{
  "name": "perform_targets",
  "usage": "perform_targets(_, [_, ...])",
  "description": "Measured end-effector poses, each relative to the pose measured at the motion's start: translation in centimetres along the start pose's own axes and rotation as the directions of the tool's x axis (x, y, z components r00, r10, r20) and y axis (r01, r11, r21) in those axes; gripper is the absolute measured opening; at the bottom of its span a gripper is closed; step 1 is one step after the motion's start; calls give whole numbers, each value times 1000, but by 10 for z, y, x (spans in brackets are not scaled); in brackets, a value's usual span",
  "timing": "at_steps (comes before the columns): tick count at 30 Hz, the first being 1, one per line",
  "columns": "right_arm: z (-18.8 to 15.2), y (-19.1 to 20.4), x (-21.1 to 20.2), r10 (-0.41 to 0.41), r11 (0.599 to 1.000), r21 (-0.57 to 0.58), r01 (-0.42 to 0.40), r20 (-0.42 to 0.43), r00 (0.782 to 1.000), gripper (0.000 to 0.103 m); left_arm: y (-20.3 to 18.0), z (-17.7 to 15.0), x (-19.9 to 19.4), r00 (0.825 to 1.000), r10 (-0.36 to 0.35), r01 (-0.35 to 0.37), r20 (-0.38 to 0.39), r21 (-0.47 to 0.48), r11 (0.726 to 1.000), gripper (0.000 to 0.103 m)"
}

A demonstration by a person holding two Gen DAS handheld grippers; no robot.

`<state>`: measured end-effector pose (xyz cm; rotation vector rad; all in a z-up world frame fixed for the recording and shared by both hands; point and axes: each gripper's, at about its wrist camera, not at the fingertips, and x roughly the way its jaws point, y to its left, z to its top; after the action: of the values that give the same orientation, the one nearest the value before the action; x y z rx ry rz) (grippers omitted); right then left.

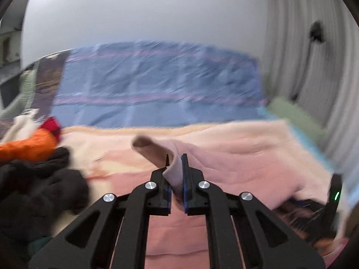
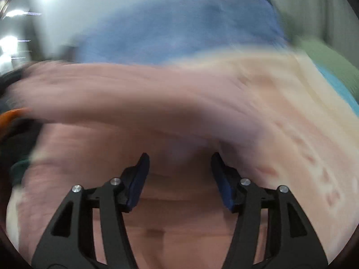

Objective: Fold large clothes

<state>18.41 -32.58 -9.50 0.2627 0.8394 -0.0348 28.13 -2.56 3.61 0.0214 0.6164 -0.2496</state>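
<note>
A large pale pink garment (image 1: 235,157) lies spread on a pink and cream blanket over the bed. My left gripper (image 1: 175,160) is shut on a fold of the pink garment and lifts its edge, which curls up to the left of the fingers. In the right wrist view, which is motion-blurred, my right gripper (image 2: 180,159) is open and empty just above the pink garment (image 2: 139,96). The right gripper also shows at the right edge of the left wrist view (image 1: 329,206), low on the cloth.
A heap of other clothes sits at the left: an orange piece (image 1: 29,144), a red one (image 1: 52,125) and dark ones (image 1: 40,183). A blue sheet (image 1: 157,85) covers the far bed. A green pillow (image 1: 291,112) and grey curtains (image 1: 314,44) are at the right.
</note>
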Motion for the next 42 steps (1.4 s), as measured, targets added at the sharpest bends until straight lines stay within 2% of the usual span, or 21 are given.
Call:
perform_targets(2, [1,-11,7,56,996,67,-54,-29,998,54,12,-25,35,991,88,-84,-105,45,995,8])
perform_targets(3, [1,-8,4,44,998,51,-43,-23,999,55,19,-49,62,973,124,-112,-194,68,991,9])
perform_targets(4, [2,-3,3,23,999,30,-23,-19,1000,55,23,-63,74,964,140,-126,-227,77,989,12])
perform_targets(6, [0,5,5,-24,1000,-16,24,-18,1000,55,23,-90,78,973,187,-171,-138,120,978,17])
perform_targets(8, [-3,8,6,-49,998,-36,48,-17,999,56,18,-89,71,972,212,-196,-103,143,970,19])
perform_targets(10, [-4,9,5,-46,998,-32,45,-17,999,56,19,-81,62,971,221,-206,-91,148,967,28])
perform_targets(14, [-3,8,10,-44,999,-32,44,-16,999,56,28,-58,24,985,166,-165,-36,46,985,30])
perform_targets(17, [-3,8,1,-38,999,-37,38,-19,999,55,29,-46,9,999,32,-32,-11,-77,997,30])
perform_targets(19, [-1,13,-18,17,998,-59,-18,-17,1000,48,18,-52,12,997,-61,58,-39,-65,996,30])
perform_targets(20, [0,15,-30,62,996,-70,-62,-7,998,46,13,-57,17,996,-64,62,-56,-34,998,31])
perform_targets(22, [4,20,-58,183,980,-87,-179,32,983,43,0,-71,47,993,1,4,-122,41,999,38])
perform_targets(24, [17,25,-76,268,961,-91,-261,85,960,43,1,-94,76,984,12,-6,-175,34,999,40])
perform_targets(25, [26,29,-79,285,957,-92,-276,104,953,43,1,-98,78,987,4,0,-159,25,1000,40])
perform_targets(27, [44,38,-71,224,972,-106,-212,125,967,42,0,-93,70,989,3,1,-146,26,1000,41])
perform_targets(29, [51,40,-44,126,989,-84,-120,78,989,38,2,-96,69,990,-8,11,-142,20,1000,41])
perform_targets(30, [44,34,-10,78,997,-24,-79,-59,995,35,4,-97,70,990,-20,22,-141,10,1000,41])
perform_targets(31, [29,27,16,73,997,27,-69,-172,982,34,7,-97,69,990,-34,34,-140,-3,999,41])
perform_targets(32, [6,24,32,74,997,13,-73,-184,980,33,10,-98,68,989,-46,44,-140,-11,999,42])
perform_targets(34, [-8,32,22,39,994,-100,-49,-97,995,33,14,-101,68,989,-63,61,-137,-20,998,42])
perform_targets(37, [-2,24,26,71,997,-18,-74,-109,991,33,7,-103,68,989,-29,31,-144,16,999,43])
perform_targets(42, [2,42,14,-24,994,-103,16,-73,997,35,-9,-100,62,989,69,-55,-132,105,993,44])
